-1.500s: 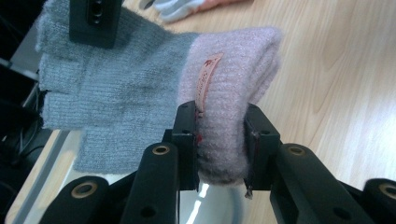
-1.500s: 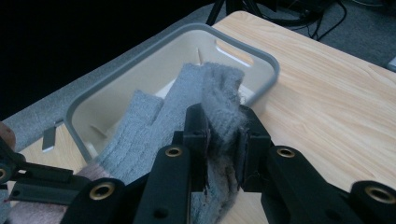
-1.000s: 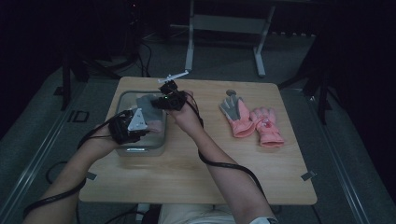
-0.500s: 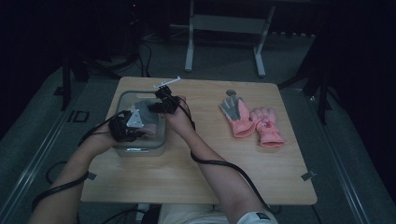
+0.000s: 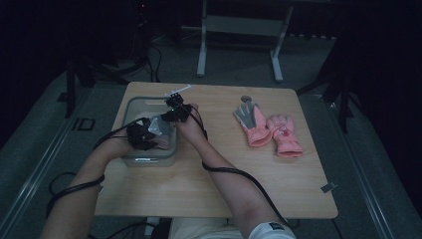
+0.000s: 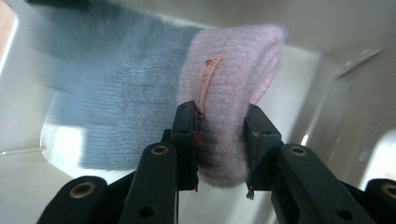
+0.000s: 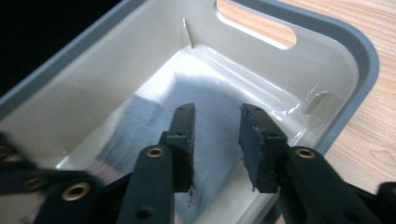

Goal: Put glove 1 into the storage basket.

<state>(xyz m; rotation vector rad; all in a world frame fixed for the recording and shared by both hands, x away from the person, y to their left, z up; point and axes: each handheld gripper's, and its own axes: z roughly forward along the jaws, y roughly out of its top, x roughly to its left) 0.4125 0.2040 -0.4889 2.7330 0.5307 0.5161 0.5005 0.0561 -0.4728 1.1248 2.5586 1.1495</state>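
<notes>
A knitted piece lies in a grey bin (image 5: 144,102) at the table's left, with a blue-grey body (image 6: 116,93) and a lilac cuff (image 6: 233,60) bearing a small pink tag. My left gripper (image 6: 219,121) is shut on the lilac cuff, which bulges between its pads, low inside the bin (image 6: 327,28). From above, the left gripper (image 5: 158,140) reaches into the bin from its near left. My right gripper (image 7: 217,119) hovers over the blue-grey knit (image 7: 210,98); its jaws have just been opening and no pad presses the fabric. It dips into the bin (image 7: 355,51) as the right gripper (image 5: 168,120).
A pair of pink gloves (image 5: 278,132) lies on the wooden table (image 5: 214,189) at the right, one showing a grey palm (image 5: 248,117). A small round grey thing (image 5: 246,98) sits just beyond them. Cables trail from both grippers off the near edge.
Both hands have sunk from above the bin down into it, carrying the knitted piece lower. The right gripper came back from the bin's far edge toward its middle.
</notes>
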